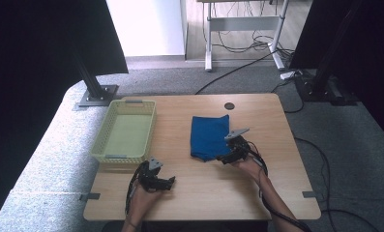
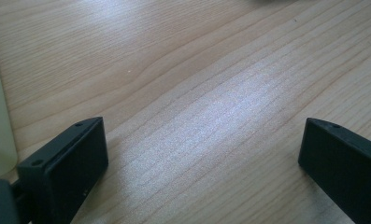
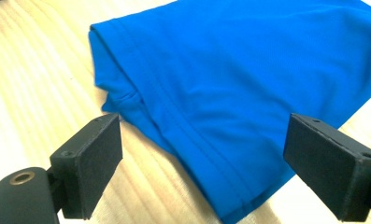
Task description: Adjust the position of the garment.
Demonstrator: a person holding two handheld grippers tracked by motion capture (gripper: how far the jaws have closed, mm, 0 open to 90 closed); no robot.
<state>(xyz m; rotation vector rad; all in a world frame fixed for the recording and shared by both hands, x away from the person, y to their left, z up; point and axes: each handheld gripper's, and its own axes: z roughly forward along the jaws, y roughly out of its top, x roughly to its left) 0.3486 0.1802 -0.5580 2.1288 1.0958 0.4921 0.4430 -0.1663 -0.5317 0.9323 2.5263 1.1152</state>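
I had my right gripper (image 3: pixel 204 163) wide open right at the folded blue cloth's (image 3: pixel 248 79) near edge, left gripper (image 2: pixel 202 163) open over bare bench (image 2: pixel 197 70).

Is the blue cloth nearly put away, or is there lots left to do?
The blue cloth already lies folded on the table. In hand: the right tongs are open around its near edge, not gripping yet. The left tongs are open over bare wood. Left, probably: grab the cloth and carry it to the yellow basket, which holds nothing.
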